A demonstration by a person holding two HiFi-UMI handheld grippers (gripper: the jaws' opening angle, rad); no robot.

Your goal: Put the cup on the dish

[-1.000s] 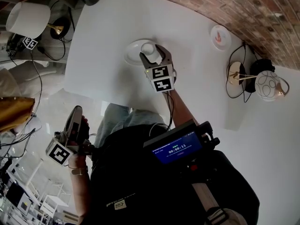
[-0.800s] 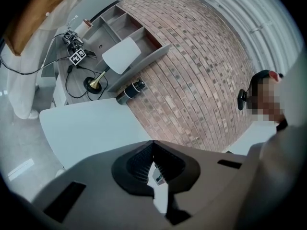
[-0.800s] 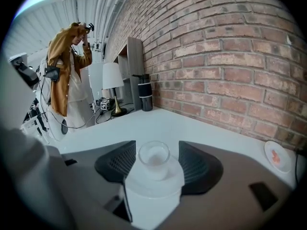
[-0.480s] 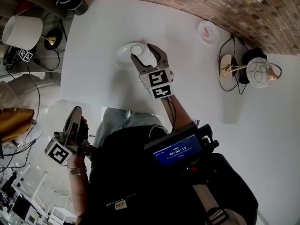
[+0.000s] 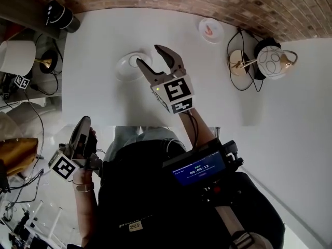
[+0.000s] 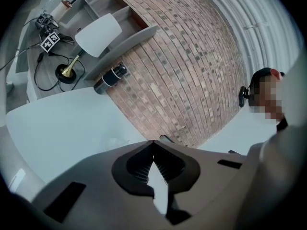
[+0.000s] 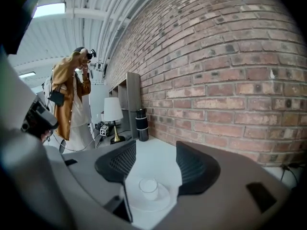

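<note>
Right gripper view: cup on dish; right hand-held gripper w/ jaws apart.

Right gripper agape — left gripper closed

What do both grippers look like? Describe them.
Both the left gripper and right gripper have curved grey-brown jaws with dark ribbed pads and a white cube of black square markers. A dark cable runs from the right one. The person wears black.

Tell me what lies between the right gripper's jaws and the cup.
Nothing: the right gripper view shows the open right gripper, the cup on the dish, and only bare table between them.
</note>
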